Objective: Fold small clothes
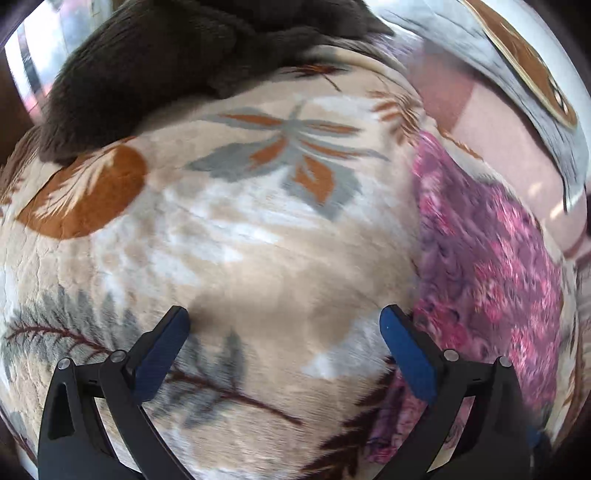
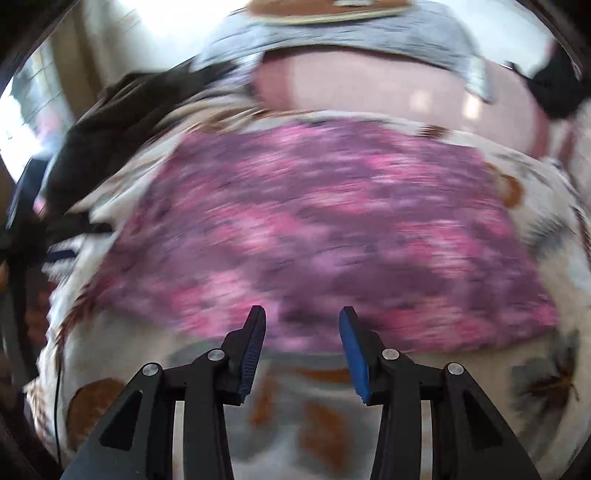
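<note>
A pink and purple patterned garment lies spread flat on a plush leaf-print blanket. In the left wrist view it lies at the right. My right gripper is open and empty, its fingertips at the garment's near edge. My left gripper is wide open and empty over the blanket, its right finger beside the garment's left edge. The right wrist view is motion-blurred.
A dark brown plush cloth lies at the back left of the blanket, also in the right wrist view. A pink cushion and a grey cloth lie behind the garment. A black item sits far right.
</note>
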Action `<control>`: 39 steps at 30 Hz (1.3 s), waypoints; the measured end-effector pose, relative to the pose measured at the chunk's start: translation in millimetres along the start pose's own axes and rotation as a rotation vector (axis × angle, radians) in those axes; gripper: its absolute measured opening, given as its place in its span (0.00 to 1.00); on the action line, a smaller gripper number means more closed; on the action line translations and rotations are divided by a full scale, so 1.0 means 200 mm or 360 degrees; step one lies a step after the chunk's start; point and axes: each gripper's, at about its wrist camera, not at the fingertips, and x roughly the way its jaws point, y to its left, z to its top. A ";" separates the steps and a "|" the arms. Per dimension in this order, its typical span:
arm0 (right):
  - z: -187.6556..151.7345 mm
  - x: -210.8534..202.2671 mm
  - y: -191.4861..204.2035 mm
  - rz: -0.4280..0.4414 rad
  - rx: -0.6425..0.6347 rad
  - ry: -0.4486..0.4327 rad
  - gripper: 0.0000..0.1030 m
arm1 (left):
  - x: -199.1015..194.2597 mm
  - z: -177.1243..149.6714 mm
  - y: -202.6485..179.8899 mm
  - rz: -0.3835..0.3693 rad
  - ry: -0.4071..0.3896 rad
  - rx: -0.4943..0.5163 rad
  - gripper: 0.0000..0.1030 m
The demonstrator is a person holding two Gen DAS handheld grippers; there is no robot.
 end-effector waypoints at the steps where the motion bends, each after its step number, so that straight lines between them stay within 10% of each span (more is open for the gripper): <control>1: -0.01 0.01 0.05 0.0025 -0.0045 0.0009 0.42 | 0.01 0.01 0.01 -0.0009 0.0004 -0.0017 1.00; 15: -0.02 0.25 0.75 -0.0012 -0.0771 -0.0139 0.61 | 0.03 0.07 0.06 -0.0059 0.0014 -0.0132 1.00; 19: 0.04 0.29 0.75 -0.0031 -0.0744 -0.0174 0.49 | 0.02 0.07 0.06 -0.0076 0.0021 -0.0144 1.00; 21: 0.08 0.32 0.73 -0.0007 -0.0722 -0.0175 0.12 | 0.01 0.08 0.05 -0.0154 0.0027 -0.0179 1.00; 36: 0.14 0.05 0.43 0.0333 -0.0347 -0.0432 0.08 | 0.26 0.36 -0.51 -0.0599 0.0537 -0.0017 0.99; 37: 0.14 0.04 0.42 0.0344 -0.0333 -0.0437 0.08 | 0.27 0.36 -0.53 -0.0592 0.0562 -0.0036 0.95; 39: 0.15 0.03 0.39 0.0374 -0.0304 -0.0445 0.08 | 0.30 0.37 -0.56 -0.0571 0.0594 -0.0085 0.49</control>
